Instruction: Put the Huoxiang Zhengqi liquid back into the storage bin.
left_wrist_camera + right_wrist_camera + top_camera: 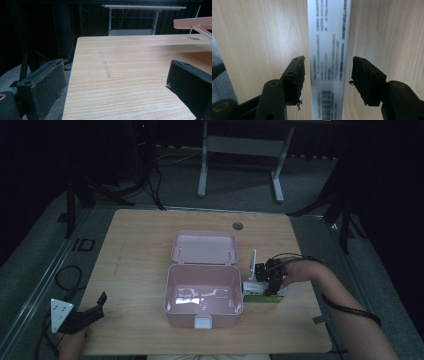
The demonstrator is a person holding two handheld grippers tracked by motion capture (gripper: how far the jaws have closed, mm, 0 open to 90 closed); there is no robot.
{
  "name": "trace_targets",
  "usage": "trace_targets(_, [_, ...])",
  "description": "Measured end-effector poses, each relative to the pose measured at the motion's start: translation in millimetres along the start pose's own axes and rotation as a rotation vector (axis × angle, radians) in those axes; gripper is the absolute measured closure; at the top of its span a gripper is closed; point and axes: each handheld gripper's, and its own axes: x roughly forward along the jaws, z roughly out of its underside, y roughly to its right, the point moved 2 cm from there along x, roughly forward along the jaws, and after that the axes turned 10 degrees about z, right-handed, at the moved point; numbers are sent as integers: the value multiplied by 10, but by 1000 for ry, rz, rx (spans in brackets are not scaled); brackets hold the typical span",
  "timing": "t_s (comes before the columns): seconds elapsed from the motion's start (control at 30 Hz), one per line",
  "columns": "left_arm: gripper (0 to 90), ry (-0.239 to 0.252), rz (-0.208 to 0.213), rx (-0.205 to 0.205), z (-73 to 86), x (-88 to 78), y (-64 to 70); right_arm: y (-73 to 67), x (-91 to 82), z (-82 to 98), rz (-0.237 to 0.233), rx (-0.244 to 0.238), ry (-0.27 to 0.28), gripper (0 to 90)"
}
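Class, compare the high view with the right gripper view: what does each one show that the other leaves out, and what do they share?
High view alone: the open pink box with its lid laid back, the left gripper near the table's front left corner, the person's right forearm, and the floor with a desk frame beyond.

Right gripper view alone: close detail of the white carton's printed side, blurred text and a barcode, lying between the open jaws.

Both: the wooden table, the right gripper and the carton beside the box.
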Motion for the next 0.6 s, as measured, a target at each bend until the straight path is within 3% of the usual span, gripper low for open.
trace_targets(0.13, [24, -1, 3, -3, 0, 0, -4, 0, 67, -10, 3, -7, -14, 505])
trace_targets(0.33, [24, -1, 3, -3, -1, 2, -4, -9, 151, -23, -38, -7, -25, 596])
trace_targets(0.6, [24, -2, 0, -3, -1, 2, -3, -11, 151, -15, -33, 14, -10, 614])
